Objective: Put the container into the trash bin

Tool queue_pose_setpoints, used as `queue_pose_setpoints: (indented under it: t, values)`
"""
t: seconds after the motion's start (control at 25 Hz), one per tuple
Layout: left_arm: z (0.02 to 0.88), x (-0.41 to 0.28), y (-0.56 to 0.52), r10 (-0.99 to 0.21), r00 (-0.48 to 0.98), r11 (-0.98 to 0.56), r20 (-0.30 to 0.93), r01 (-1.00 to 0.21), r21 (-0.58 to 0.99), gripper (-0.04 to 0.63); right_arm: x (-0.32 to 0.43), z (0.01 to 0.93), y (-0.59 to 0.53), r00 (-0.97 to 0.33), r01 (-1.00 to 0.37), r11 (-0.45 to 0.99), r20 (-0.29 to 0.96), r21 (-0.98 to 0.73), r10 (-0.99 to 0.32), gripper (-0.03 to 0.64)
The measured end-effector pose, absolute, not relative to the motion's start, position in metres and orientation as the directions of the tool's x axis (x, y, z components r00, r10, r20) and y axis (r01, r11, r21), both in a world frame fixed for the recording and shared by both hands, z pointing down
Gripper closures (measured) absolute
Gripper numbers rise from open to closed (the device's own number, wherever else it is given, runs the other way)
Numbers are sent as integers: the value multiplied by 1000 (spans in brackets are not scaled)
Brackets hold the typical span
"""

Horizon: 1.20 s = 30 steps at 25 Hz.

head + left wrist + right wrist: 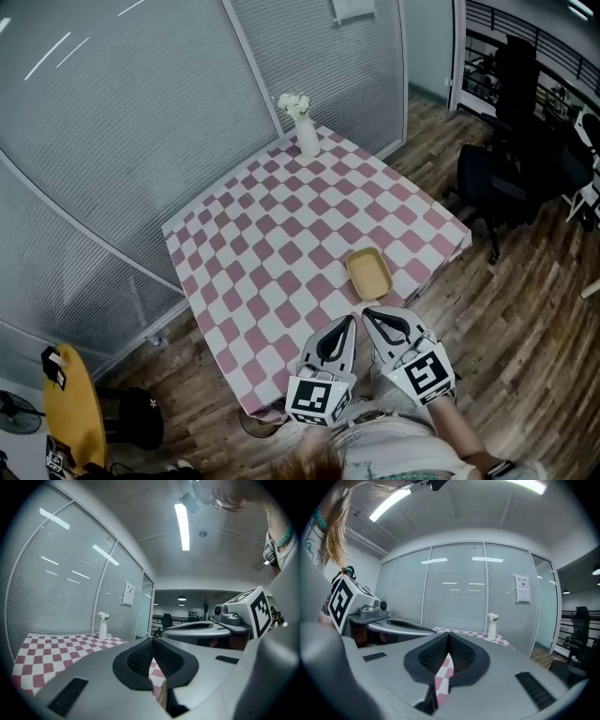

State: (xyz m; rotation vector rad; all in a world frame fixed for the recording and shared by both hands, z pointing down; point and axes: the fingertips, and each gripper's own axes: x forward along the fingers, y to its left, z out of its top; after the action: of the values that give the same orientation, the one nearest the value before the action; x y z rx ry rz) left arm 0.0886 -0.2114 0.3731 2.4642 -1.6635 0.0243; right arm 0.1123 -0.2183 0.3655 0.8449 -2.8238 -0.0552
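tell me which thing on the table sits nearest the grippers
The yellow container, by the table's near edge; the white flower vase stands at the far corner.

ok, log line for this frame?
left gripper: shut, empty | right gripper: shut, empty | container: on table, near edge, untouched | phase: pre-grasp

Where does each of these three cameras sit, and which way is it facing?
Head view: head-mounted, looking steeply down at table, container, left gripper, right gripper.
Left gripper view: along its shut jaws across the table; right gripper beside.
Right gripper view: along its shut jaws; left gripper beside.
All three show the vase.
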Motion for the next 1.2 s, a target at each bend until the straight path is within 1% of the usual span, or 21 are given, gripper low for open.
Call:
queue_pose_setpoints:
  t: [0.24,0.68,0.88,1.2]
  values:
    - [372,83,-253,-926,360,-346,115,-929,131,589,99,364,-261,-841,-504,859,177,87,-512,623]
    - [383,60,-292,-947,276,-255,162,-957,140,589,74,381,-306,-879,-423,904,218,61,-425,623]
    - [390,52,-300,-954,240,-215,180,-965,148,589,68,417,-330,-874,-399,915,277,56,-398,623]
    - [407,29,-297,-961,149,-112,232,-980,167,589,65,491,-367,-805,-372,926,473,70,-359,623]
